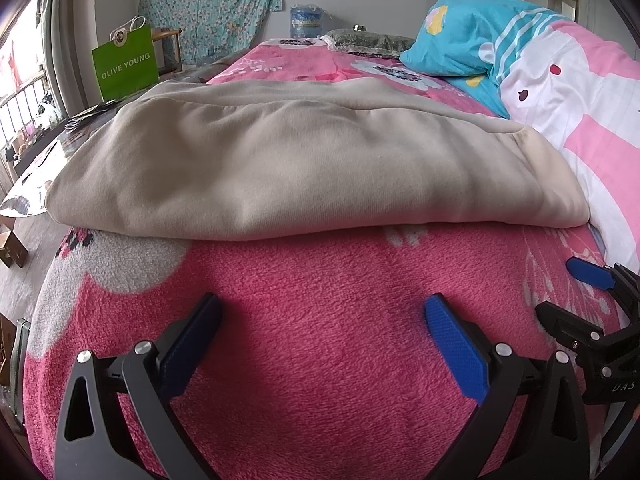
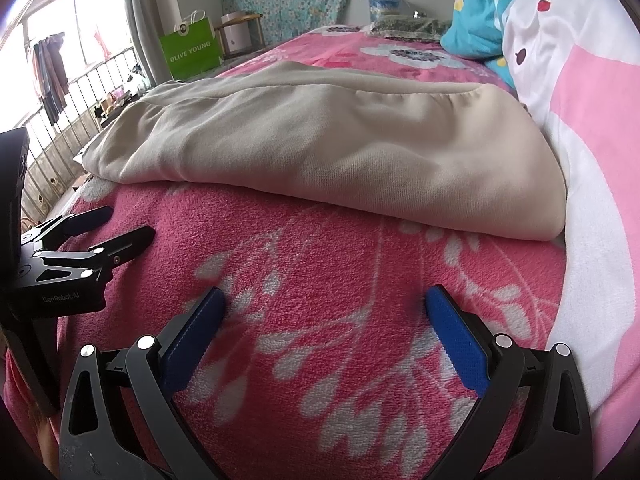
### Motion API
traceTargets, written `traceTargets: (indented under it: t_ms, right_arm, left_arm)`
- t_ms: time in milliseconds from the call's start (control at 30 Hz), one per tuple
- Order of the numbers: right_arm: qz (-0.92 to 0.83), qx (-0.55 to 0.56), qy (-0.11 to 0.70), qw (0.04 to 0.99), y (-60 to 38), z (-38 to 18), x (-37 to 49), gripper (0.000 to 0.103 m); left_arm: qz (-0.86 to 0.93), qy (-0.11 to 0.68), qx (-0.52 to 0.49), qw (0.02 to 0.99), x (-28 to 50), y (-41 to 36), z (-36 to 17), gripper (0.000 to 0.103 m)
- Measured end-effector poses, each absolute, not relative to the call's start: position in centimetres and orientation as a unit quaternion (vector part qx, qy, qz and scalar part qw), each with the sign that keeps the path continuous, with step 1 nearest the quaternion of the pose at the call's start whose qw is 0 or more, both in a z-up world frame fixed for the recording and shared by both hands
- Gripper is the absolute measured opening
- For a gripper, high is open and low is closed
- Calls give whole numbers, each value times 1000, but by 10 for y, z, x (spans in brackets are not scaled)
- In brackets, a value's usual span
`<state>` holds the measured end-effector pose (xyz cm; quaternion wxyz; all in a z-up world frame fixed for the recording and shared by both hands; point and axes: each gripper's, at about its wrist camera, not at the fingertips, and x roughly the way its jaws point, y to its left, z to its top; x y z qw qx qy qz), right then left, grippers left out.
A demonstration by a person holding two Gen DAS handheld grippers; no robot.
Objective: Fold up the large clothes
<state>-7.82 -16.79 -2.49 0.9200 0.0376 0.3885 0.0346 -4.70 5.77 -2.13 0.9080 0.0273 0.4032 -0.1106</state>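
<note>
With your left gripper [image 1: 322, 312] and right gripper [image 2: 324, 306] both wide and empty, reach for the near edge of the folded beige fleece garment [image 1: 288, 168] on the pink floral blanket [image 1: 320, 280], pinching every layer.

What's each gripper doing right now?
Left gripper: open, holding nothing, over the pink blanket.
Right gripper: open, holding nothing, short of the beige garment.

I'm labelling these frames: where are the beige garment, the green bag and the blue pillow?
beige garment [image 1: 288, 168]: left wrist view, middle of top layer.
green bag [image 1: 124, 66]: left wrist view, printed front.
blue pillow [image 1: 456, 36]: left wrist view, upper face.
</note>
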Motion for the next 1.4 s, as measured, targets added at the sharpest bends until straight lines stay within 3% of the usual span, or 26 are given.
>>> traceTargets:
  t_ms: [1400]
  right_arm:
    - [38, 40, 392, 918, -183, -24, -73, 96]
  left_arm:
    - [-111, 406, 29, 907, -45, 59, -18, 99]
